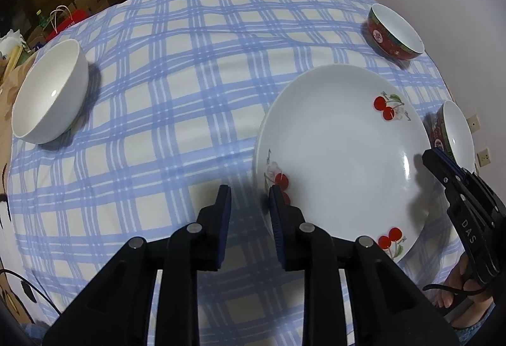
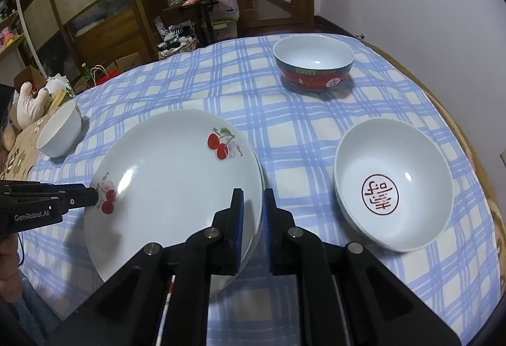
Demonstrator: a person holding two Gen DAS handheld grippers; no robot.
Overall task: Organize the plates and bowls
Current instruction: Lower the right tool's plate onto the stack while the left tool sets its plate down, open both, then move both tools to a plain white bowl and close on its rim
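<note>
A round bench [image 2: 316, 124] covered in a blue and white checked cloth holds a white plate [image 2: 170, 188] printed with red cherries, lying flat near the front edge. In the right wrist view a second rim shows just beneath it, so it seems to rest on another plate.

The right claw [image 2: 251, 219] straddles the plate's right rim, one pad above and one outside it, the gap narrow. Whether the pads actually press the rim cannot be told.

The left claw [image 1: 249, 213] sits at the plate's opposite, left rim. Its jaws are partly open with nothing between them; the right finger rests at or over the rim, the other over bare cloth.

A white bowl with a red seal [image 2: 392, 185] stands just right of the plate, closest to the right claw. A red-sided bowl [image 2: 313, 63] sits farther back, and a plain white bowl [image 1: 50, 93] is well apart on the left, nearer the left claw. Gathering the bowls likely comes next.
</note>
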